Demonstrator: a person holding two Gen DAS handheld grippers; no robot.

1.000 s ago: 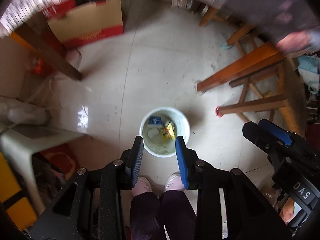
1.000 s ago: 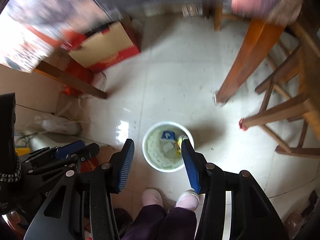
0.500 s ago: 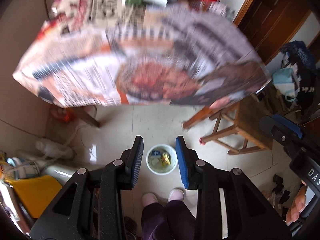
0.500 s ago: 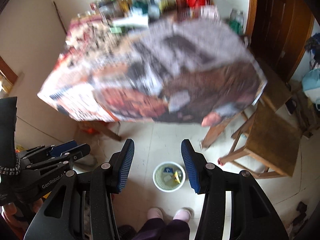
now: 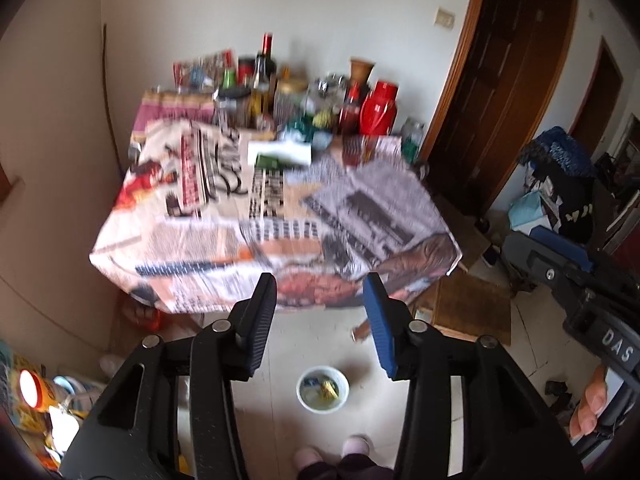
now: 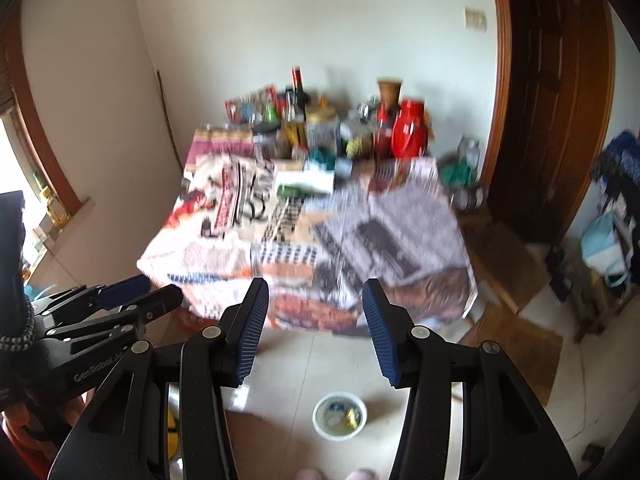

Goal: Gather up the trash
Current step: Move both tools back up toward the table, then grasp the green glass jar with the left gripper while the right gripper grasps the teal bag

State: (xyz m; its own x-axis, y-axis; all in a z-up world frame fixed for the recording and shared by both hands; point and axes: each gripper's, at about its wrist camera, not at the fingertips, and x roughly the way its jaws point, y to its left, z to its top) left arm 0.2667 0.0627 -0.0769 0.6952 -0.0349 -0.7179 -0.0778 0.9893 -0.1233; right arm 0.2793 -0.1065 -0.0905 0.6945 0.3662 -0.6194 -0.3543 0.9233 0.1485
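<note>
Left gripper [image 5: 320, 308] held up high, pointing down at an angle, jaws spreading apart right now with nothing between the pads [image 5: 262, 320]. Right gripper [image 6: 314, 316] same deal, parted about as wide, holding nothing; also peeks in at the right edge of the left view, with fingertips of the hand wrapped round its handle.

Straight below, on the pale tiled floor [image 5: 280, 344]: small white bucket [image 5: 323, 389] with the trash [image 5: 328, 389] already in it, a yellow wrapper and a blue scrap. Sits just ahead of a pair of pink slippers [image 5: 306, 458] at the bottom edge.

Beyond the fingers, a table [image 5: 276, 216] draped in newspaper-print cloth, pretty blurry. Back half crammed with bottles and jars, plus a red thermos [image 5: 379, 108] on the right and a dark wine bottle [image 5: 265, 60] with a red cap standing tall. Green-and-white box [image 5: 280, 155] lying nearer the middle.

Wooden stool [image 5: 472, 312] tucked beside the table's right corner, dark wooden door [image 5: 508, 80] past that. Pile of bags and clothes off to the far right, too smeared to make out.
</note>
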